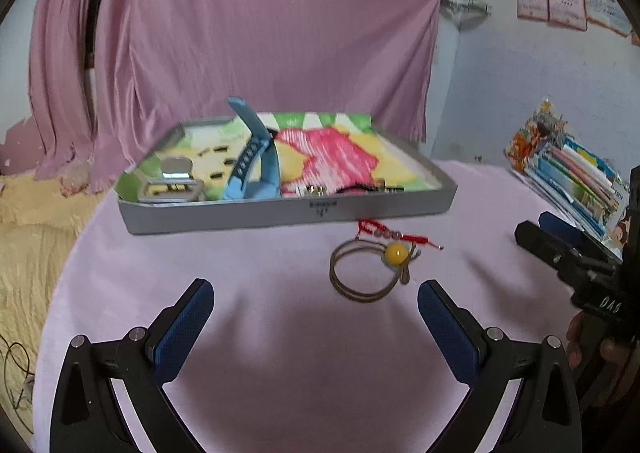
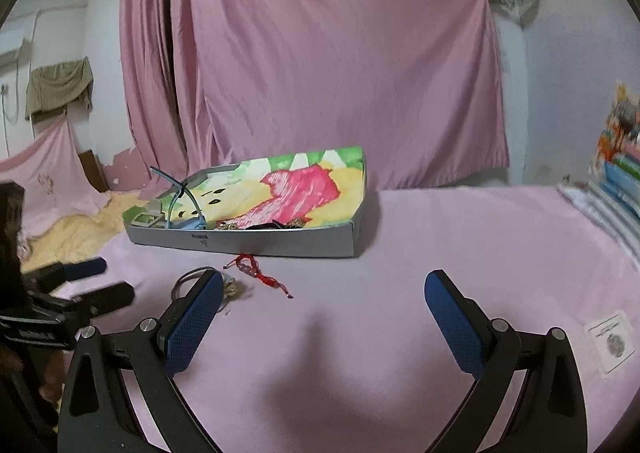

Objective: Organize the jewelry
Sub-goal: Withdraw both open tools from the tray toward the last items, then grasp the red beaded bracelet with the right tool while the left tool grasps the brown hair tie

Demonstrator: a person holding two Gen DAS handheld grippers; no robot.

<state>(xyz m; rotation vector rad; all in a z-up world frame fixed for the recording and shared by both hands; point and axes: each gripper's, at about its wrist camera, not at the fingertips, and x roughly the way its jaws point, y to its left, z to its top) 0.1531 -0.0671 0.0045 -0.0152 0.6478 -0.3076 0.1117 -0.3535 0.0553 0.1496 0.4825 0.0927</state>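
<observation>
Lying on the pink-covered desk (image 1: 280,333) just before the gray tray (image 1: 288,211) are two loose pieces: a red beaded bracelet (image 1: 394,234) and a tan cord loop with one yellow bead (image 1: 396,252). Inside the tray sits one blue watch (image 1: 256,157). Left tongs (image 1: 316,305) and right tongs (image 2: 323,295) both gape empty. The tray's printed mark is unreadable.

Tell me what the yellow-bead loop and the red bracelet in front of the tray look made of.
Yellow-bead loop: thin tan cord, probably leather or waxed string, matte; the bead looks glossy, likely plastic or resin. Red bracelet: braided thread with small pale beads, too blurred to tell their material.
</observation>
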